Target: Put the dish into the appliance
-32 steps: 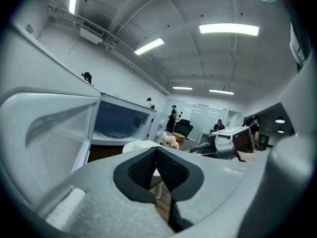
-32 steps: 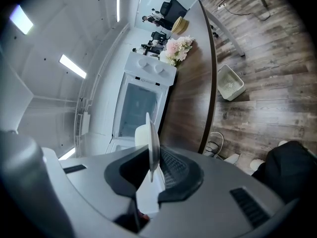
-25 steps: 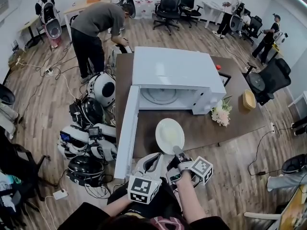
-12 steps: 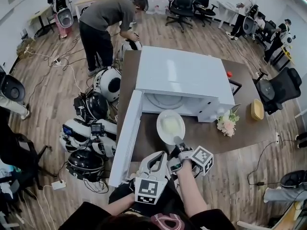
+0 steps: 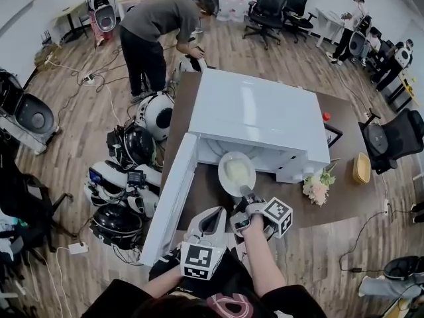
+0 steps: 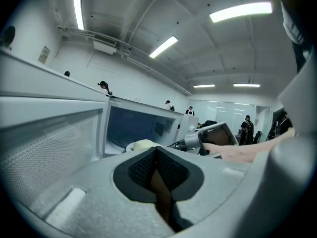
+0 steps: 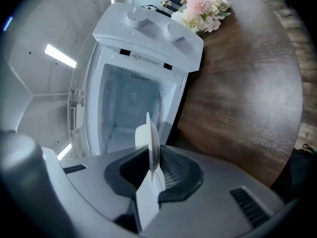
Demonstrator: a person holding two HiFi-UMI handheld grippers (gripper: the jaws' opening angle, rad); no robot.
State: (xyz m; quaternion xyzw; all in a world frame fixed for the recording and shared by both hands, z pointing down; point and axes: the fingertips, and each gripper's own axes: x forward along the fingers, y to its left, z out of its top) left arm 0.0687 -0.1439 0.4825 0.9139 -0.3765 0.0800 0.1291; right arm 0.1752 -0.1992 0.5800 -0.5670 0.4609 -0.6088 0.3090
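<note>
Holding a round white ceramic plate (image 5: pixel 235 173) by its near rim in the right gripper (image 5: pixel 246 195), jaws clamped on either face, plate edge-on between them in the right gripper view. Carried roughly level above the dark brown wooden table (image 5: pixel 344 189), far edge right at the mouth of the boxy white microwave oven (image 5: pixel 265 114), facing the open cavity. Hinged white oven door (image 5: pixel 171 201) swung wide open on the left. Left gripper (image 5: pixel 213 212) low, between the door's free end and the right gripper, jaws closed together with nothing between the pads, pointing toward the oven. Bunch of pink and white flowers (image 5: pixel 317 186) on the table just right of the oven's control panel. Pale yellow oval container (image 5: pixel 362 167) farther right, near the table's edge. Cluster of black-and-white helmet-like devices (image 5: pixel 132 177) with cables on the wooden floor left of the table. Beyond the table, a person in a grey top (image 5: pixel 159 18) bending over. Black office chairs (image 5: pixel 281 5) at the back of the room.
</note>
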